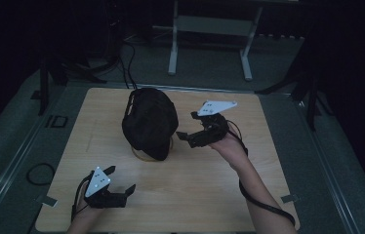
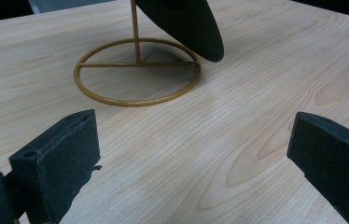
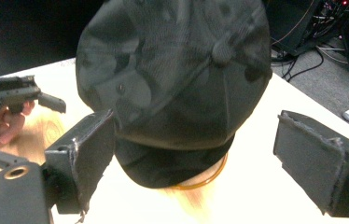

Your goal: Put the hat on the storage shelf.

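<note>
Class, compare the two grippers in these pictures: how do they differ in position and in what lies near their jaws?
The right gripper is raised beside the black cap, its jaws facing the cap; the left gripper sits low near the table's front edge, well away from the cap. The right gripper's plate tilts; the left's lies flatter. Both stand open, holding nothing.

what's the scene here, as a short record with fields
surface: wooden table
main item: dark cap set on a gold wire stand
stand base: ring flat on the table, upright rod from a crossbar
left gripper: open, low near the front edge, apart from the cap, aimed toward the stand
right gripper: open, just right of the cap, jaws to either side of the cap in its own view, not pressing on it
held: nothing in either gripper
</note>
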Demonstrator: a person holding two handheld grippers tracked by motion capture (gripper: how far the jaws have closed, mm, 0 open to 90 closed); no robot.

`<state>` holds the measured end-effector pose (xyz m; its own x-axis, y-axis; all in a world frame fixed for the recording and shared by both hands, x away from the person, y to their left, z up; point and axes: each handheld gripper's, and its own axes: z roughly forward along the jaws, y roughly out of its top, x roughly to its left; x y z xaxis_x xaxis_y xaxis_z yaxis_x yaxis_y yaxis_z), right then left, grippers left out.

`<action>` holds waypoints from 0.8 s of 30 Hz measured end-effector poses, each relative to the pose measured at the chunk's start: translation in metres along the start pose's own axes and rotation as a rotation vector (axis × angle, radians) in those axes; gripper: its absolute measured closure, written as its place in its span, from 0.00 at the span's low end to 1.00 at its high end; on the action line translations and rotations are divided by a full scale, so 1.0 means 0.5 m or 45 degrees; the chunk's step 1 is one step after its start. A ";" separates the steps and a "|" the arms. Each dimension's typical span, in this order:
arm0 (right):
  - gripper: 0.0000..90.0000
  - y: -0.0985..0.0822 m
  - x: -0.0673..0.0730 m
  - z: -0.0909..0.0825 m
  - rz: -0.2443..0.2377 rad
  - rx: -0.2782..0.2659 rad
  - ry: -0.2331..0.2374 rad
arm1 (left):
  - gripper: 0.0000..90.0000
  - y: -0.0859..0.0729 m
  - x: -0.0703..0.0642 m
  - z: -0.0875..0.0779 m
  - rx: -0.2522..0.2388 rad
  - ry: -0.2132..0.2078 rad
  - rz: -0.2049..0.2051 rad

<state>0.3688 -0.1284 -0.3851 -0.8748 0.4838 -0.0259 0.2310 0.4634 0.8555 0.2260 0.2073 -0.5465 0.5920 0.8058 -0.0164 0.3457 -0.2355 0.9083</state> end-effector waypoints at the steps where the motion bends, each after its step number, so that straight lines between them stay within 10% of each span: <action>1: 0.14 -0.005 0.000 0.000 0.003 0.002 0.001 | 0.03 0.000 0.000 0.000 0.000 0.001 0.001; 24: 0.14 -0.168 0.020 0.024 0.056 0.085 0.064 | 0.03 -0.003 0.000 0.001 0.012 0.011 0.012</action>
<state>0.3457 -0.1535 -0.4637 -0.8830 0.4677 0.0385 0.2963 0.4919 0.8187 0.2260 0.2075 -0.5481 0.5892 0.8080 -0.0041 0.3469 -0.2483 0.9044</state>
